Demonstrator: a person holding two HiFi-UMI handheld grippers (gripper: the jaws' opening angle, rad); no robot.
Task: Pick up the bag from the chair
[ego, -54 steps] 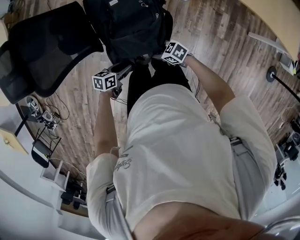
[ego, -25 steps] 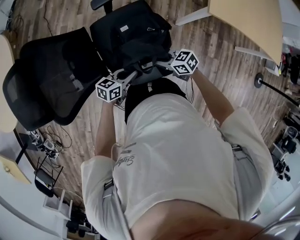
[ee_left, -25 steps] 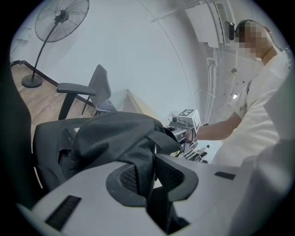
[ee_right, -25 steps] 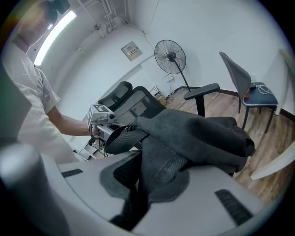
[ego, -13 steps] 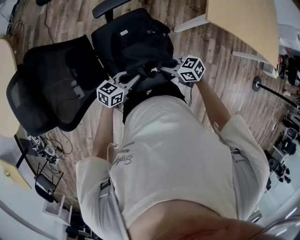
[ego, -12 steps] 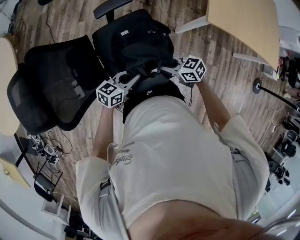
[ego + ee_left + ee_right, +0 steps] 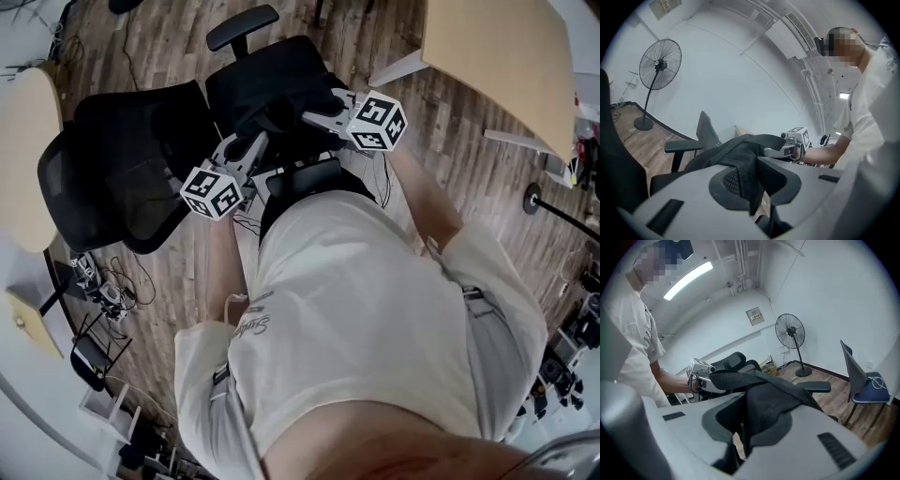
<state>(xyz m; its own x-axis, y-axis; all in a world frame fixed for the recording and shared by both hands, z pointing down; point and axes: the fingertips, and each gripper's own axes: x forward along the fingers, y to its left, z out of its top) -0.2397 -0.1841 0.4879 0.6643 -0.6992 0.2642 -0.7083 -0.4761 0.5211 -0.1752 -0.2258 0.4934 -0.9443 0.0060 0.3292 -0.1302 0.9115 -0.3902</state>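
Lifting looks like the step in hand: the left gripper [image 7: 746, 177] pinches a fold of the black bag [image 7: 736, 147] in its jaws, the right gripper [image 7: 751, 420] pinches another, and both pairs of jaws have just been closing tighter on the fabric. The bag's bulk hangs ahead of and below the jaws, over the chair [image 7: 122, 178]. Best raise both together and level, so neither fold slips; whether the bag clears the seat I cannot tell.

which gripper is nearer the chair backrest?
Left. Left gripper is beside the backrest; right gripper is across the bag from it. Their jaws have just been closing on the bag.
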